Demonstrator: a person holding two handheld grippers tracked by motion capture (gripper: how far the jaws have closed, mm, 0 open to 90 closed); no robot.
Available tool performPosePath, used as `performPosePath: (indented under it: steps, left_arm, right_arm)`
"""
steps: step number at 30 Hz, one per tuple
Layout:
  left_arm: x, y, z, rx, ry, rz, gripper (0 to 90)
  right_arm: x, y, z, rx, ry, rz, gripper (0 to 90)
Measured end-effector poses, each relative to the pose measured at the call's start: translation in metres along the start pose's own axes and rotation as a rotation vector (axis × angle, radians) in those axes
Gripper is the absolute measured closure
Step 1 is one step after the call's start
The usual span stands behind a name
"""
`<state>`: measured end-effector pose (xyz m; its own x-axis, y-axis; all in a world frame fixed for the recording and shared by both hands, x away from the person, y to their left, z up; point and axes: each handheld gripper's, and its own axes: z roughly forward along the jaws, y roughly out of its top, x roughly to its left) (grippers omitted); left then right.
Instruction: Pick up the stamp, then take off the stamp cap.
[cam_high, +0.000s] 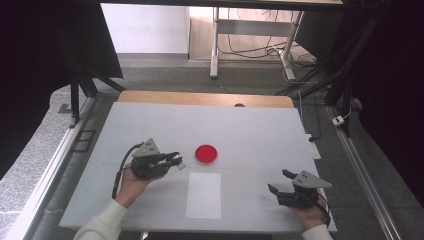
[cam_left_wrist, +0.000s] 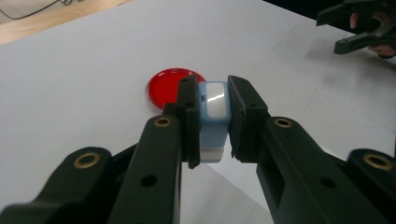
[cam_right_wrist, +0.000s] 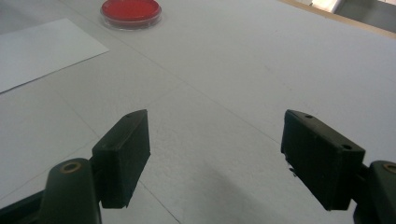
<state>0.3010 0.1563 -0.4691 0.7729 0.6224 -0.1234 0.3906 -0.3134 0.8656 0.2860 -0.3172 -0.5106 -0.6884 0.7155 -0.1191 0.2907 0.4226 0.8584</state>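
In the high view, the left gripper (cam_high: 176, 161) is seen held in the person's left hand (cam_high: 131, 182) over the white table (cam_high: 260, 135), its jaws drawn close together on a small pale object (cam_high: 180, 163) at their tips. The tips are pointed toward a round red dish (cam_high: 206, 154), which is placed near the middle of the table, just beside the held object. A blank white sheet of paper (cam_high: 203, 195) is laid flat just in front of the dish, on the person's side. The right gripper (cam_high: 280, 182) is held in the right hand (cam_high: 312, 213) near the table's right front corner, well apart from the dish, with its jaws spread wide and nothing between them.

In the left gripper view, a small light-blue block with a white, glossy top face (cam_left_wrist: 214, 116) is seen clamped between the two black pads, which are pressed against its sides. It is held upright above the table surface. The red dish (cam_left_wrist: 166, 87) is seen just behind it. The other gripper (cam_left_wrist: 362, 28) is seen far off at the upper right. No writing can be read on the block.

In the right gripper view, the jaws are seen wide apart over bare table, touching nothing. The red dish (cam_right_wrist: 131, 12), with its clear rim, is seen at the top, and a corner of the paper sheet (cam_right_wrist: 42, 49) at the left. No label or lettering is seen.
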Motion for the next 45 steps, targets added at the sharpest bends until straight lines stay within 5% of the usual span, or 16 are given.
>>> performPosePath:
  steps: [23, 45]
  left_arm:
    - [-0.03, 0.025, 0.049, 0.029, -0.095, 0.067, 75.0]
    - [-0.03, 0.027, 0.047, 0.006, -0.084, 0.048, 75.0]
  right_arm:
    - [0.003, -0.002, -0.004, 0.001, -0.009, -0.003, 23.6]
    - [0.006, 0.0, -0.002, -0.022, -0.027, -0.019, 22.7]
